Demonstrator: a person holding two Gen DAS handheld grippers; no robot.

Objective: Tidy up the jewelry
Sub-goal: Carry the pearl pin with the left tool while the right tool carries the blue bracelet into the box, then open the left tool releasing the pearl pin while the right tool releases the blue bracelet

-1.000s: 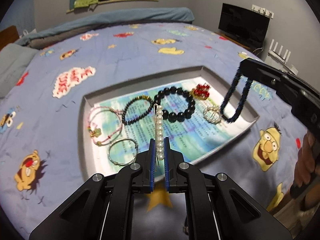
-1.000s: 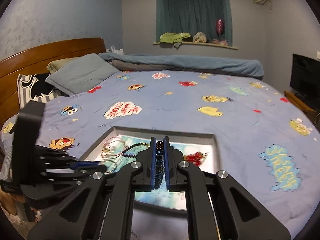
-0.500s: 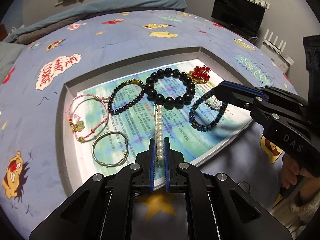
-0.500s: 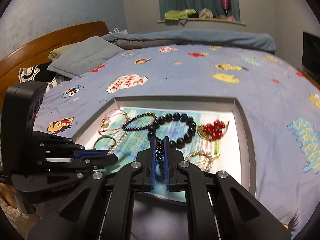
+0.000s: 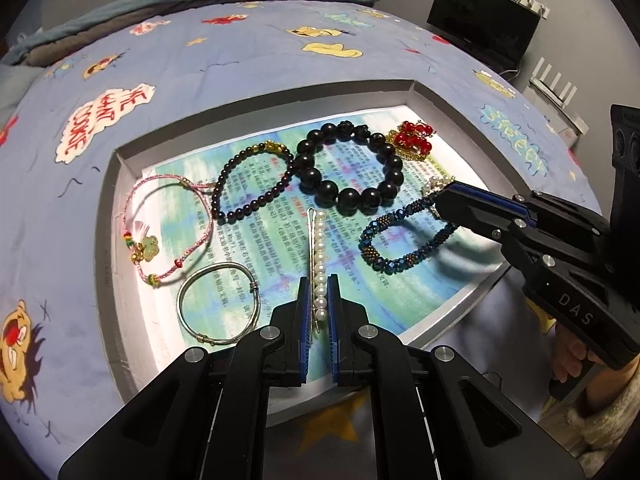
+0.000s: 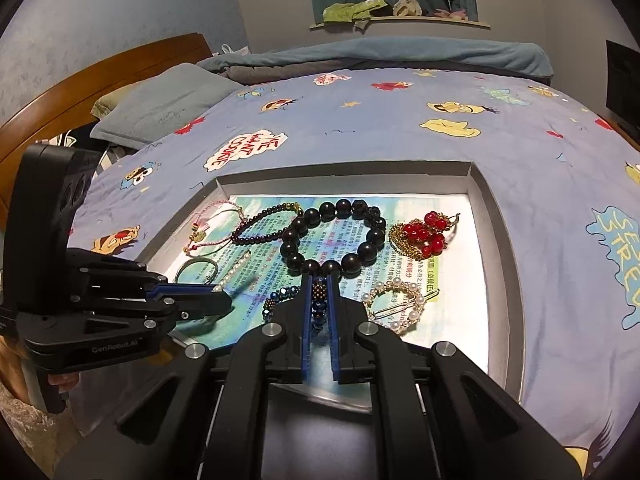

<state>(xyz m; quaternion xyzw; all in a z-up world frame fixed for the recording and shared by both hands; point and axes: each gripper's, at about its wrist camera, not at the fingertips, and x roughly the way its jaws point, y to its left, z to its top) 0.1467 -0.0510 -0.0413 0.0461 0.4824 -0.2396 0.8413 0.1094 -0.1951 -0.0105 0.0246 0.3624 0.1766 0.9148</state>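
A grey tray [image 5: 105, 240] lined with printed paper lies on the bed. My left gripper [image 5: 319, 300] is shut on a pearl hair clip [image 5: 319, 248] that lies flat on the paper; the clip also shows in the right wrist view [image 6: 236, 270]. My right gripper [image 6: 320, 300] is shut on a blue beaded bracelet [image 5: 404, 236], whose loop rests on the paper; it also shows in the right wrist view [image 6: 280, 300]. The right gripper also shows in the left wrist view [image 5: 440, 196].
In the tray lie a big black bead bracelet [image 5: 348, 168], a small dark bead bracelet [image 5: 248, 184], a pink cord bracelet [image 5: 168, 228], a silver bangle [image 5: 218, 304], red bead jewelry [image 5: 412, 140] and a round pearl clip [image 6: 398, 304]. A pillow [image 6: 160, 108] lies far left.
My right gripper has brought the blue bracelet from hanging above the tray's right edge down onto the paper. My left gripper has lowered with the pearl clip. Both stayed shut.
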